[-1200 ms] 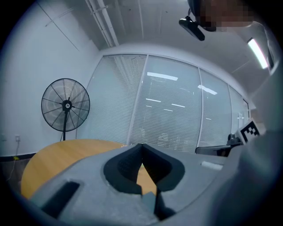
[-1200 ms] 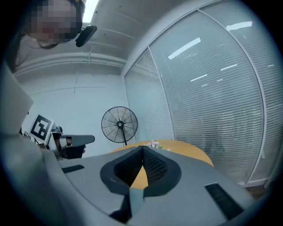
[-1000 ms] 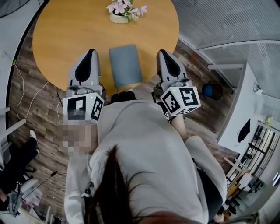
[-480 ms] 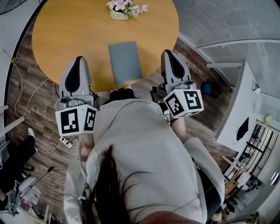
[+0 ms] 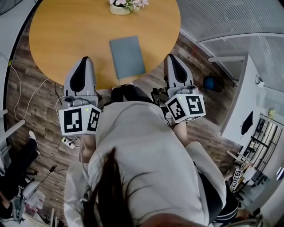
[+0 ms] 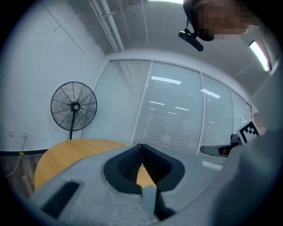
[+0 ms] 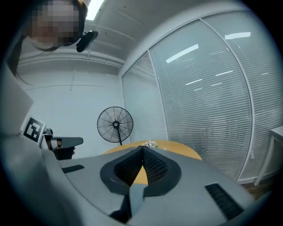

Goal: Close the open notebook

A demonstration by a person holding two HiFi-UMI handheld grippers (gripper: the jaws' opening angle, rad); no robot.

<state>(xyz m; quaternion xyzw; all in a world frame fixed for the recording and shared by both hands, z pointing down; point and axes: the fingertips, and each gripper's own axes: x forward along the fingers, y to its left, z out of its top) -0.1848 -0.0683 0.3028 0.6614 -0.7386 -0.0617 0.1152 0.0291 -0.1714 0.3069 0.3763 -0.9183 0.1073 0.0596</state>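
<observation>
Right gripper: jaws pressed together at the tips, nothing between them
Table: round, wooden, beyond the jaws
Flowers: on the table's far part
Fan: standing before the white wall
Blinds: across the glass wall, right
Left gripper: at the left, level

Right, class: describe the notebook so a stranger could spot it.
Start at the round wooden table. Near its lower edge in the head view lies the notebook. It is a flat, closed grey-blue rectangle, unlike the flower pot at the far edge.

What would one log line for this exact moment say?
notebook: closed, flat on table | left gripper: shut, empty, left of notebook | right gripper: shut, empty, right of notebook
</observation>
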